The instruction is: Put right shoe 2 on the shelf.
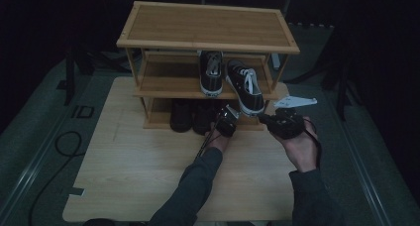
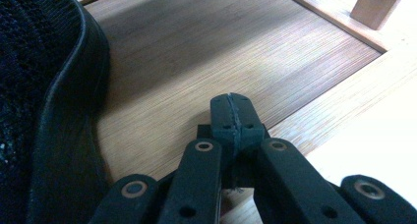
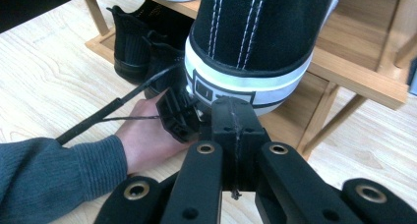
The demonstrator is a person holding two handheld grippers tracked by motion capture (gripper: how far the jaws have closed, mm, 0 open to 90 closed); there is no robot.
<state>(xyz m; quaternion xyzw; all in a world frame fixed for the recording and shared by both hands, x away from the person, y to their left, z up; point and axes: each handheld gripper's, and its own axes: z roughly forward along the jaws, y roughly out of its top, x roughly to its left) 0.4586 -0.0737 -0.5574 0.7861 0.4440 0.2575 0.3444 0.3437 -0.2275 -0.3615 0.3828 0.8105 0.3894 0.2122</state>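
Observation:
A three-tier wooden shoe rack (image 1: 208, 25) stands on the table. On its middle shelf sit two black-and-white sneakers: one (image 1: 211, 72) is fully on the shelf, while the heel of the other (image 1: 245, 89) hangs over the front edge. My right gripper (image 3: 235, 123) is shut and empty, its tips just below that sneaker's heel (image 3: 251, 52). A pair of black shoes (image 1: 190, 117) is on the bottom shelf. My left gripper (image 2: 235, 118) is shut and empty over the bottom shelf board (image 2: 196, 52), with a black shoe (image 2: 44, 111) beside it. From above, the left gripper (image 1: 225, 119) and right gripper (image 1: 270, 121) are at the rack's front.
The pale wooden table (image 1: 143, 171) has free room in front of the rack. A black cable (image 1: 64, 141) loops on the floor at the left. The rack's top shelf (image 1: 208, 23) is bare. The left hand (image 3: 142, 130) lies close under the sneaker's heel.

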